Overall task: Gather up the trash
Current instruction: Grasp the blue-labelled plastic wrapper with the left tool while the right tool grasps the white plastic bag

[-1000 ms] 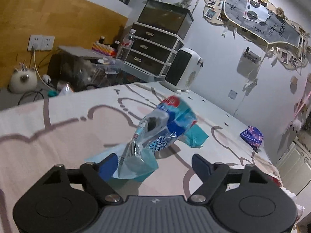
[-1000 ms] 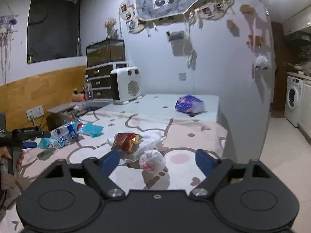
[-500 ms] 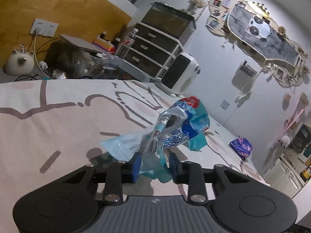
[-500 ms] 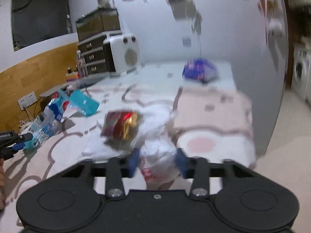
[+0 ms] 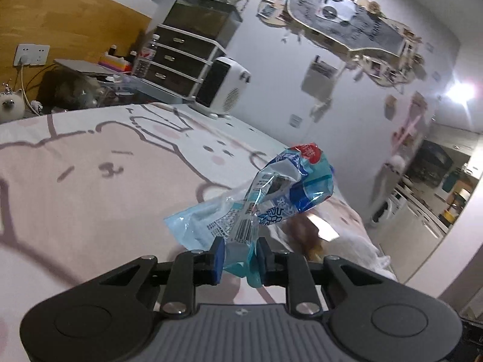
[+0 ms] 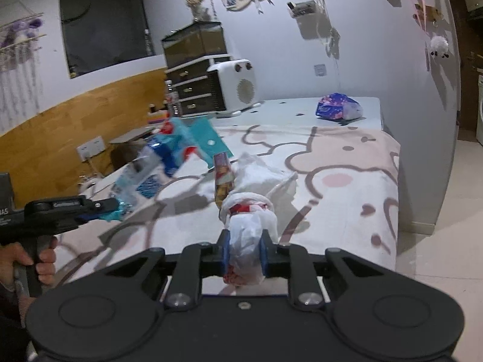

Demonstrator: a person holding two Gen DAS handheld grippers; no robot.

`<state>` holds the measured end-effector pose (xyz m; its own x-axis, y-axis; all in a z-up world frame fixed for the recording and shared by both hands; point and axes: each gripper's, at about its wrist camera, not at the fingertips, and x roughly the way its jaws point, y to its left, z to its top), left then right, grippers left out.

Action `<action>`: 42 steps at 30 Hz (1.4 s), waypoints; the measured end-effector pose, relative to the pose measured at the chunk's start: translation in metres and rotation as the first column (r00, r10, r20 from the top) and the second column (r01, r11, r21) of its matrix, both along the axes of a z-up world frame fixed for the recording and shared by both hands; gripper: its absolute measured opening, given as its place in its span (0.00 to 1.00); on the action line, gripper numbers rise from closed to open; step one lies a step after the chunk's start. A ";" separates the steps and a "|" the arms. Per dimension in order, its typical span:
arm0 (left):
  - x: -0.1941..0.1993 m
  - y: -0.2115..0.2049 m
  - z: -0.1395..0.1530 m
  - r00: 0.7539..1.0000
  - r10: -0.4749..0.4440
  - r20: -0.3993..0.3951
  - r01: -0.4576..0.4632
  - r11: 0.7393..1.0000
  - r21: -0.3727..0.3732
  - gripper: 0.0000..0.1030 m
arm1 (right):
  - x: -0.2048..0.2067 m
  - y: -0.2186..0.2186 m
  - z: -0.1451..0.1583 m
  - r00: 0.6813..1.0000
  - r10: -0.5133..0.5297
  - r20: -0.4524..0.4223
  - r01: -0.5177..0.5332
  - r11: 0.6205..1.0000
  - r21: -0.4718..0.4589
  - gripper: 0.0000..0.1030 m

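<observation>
My left gripper (image 5: 239, 256) is shut on a crumpled blue and clear plastic wrapper (image 5: 265, 199) and holds it up above the bed. The wrapper (image 6: 157, 163) and the left gripper (image 6: 102, 208) also show in the right wrist view, at the left. My right gripper (image 6: 245, 252) is shut on a white plastic bag (image 6: 247, 226) with red print, lifted off the bed. A red and gold snack packet (image 6: 223, 178) hangs by the bag. A crumpled white bag (image 6: 259, 175) lies on the bed behind it.
The bed (image 6: 347, 181) has a pink and white cartoon sheet. A purple packet (image 6: 338, 108) lies at its far corner. A white heater (image 6: 235, 89) and a dark drawer unit (image 6: 193, 87) stand at the far side. The floor (image 6: 437, 259) is to the right.
Both grippers closed, the left on the blue wrapper and the right on the white bag. Both then lifted their loads off the bed, and the left swung right.
</observation>
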<state>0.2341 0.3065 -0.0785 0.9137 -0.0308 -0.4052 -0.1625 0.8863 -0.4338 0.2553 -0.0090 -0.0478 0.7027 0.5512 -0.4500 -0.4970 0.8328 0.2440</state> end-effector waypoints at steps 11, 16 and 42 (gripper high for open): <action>-0.072 -0.065 -0.011 0.997 -0.012 -0.073 0.022 0.990 0.137 0.23 | -0.084 -0.027 -0.006 0.999 -0.038 -0.004 0.038 0.999 0.028 0.19; -0.096 -0.084 -0.010 0.995 -0.048 -0.087 0.062 0.985 0.163 0.26 | -0.110 -0.046 -0.011 0.998 -0.050 -0.024 0.051 0.997 0.051 0.20; -0.062 -0.071 0.000 0.948 -0.236 -0.211 0.296 0.898 0.325 0.76 | -0.133 -0.056 -0.021 0.999 -0.037 -0.023 0.039 0.997 0.066 0.45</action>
